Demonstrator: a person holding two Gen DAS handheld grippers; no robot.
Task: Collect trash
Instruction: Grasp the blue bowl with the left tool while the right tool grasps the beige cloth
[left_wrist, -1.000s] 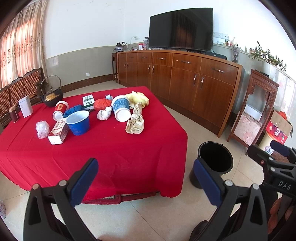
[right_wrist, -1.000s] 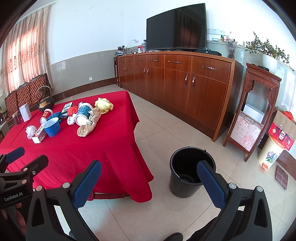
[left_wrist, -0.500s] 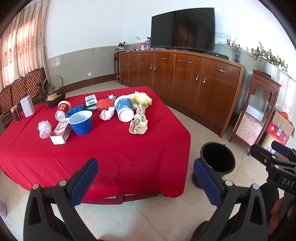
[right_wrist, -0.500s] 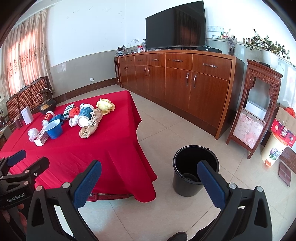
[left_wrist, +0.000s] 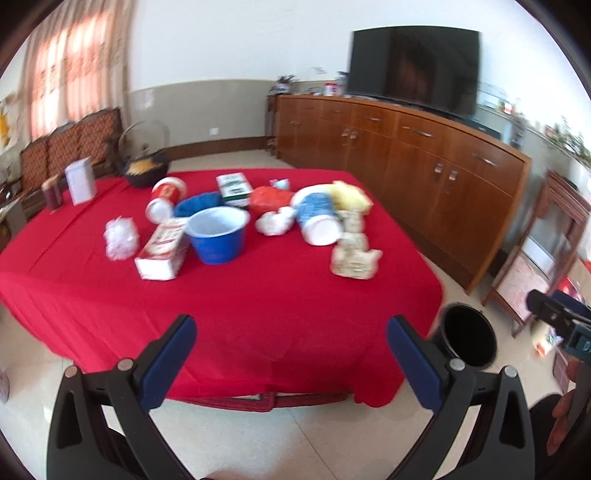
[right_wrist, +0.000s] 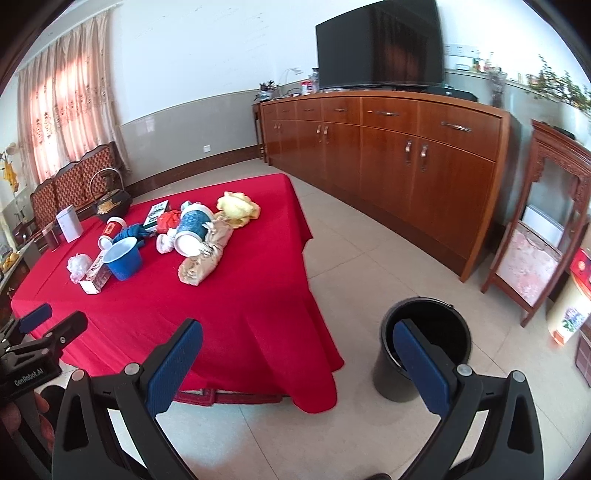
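Trash lies on a red-clothed table (left_wrist: 258, 314): a blue bowl (left_wrist: 216, 234), a carton (left_wrist: 162, 249), a tipped blue-and-white cup (left_wrist: 317, 218), a crumpled paper bag (left_wrist: 352, 251), a white plastic wad (left_wrist: 120, 238) and a red cup (left_wrist: 164, 195). A black bucket (right_wrist: 424, 350) stands on the floor right of the table; it also shows in the left wrist view (left_wrist: 467, 341). My left gripper (left_wrist: 291, 358) is open and empty over the table's near edge. My right gripper (right_wrist: 297, 365) is open and empty, between table corner and bucket.
A long wooden sideboard (right_wrist: 388, 147) with a TV (right_wrist: 380, 44) runs along the back right wall. A carved wooden stand (right_wrist: 543, 229) is at the right. A kettle (left_wrist: 146, 164), a white box (left_wrist: 79, 181) and a dark jar (left_wrist: 53, 192) stand at the table's far left.
Both grippers have moved forward toward the table; the trash looks larger and closer. The left view has swung left and is blurred by motion. Both stay open and empty.
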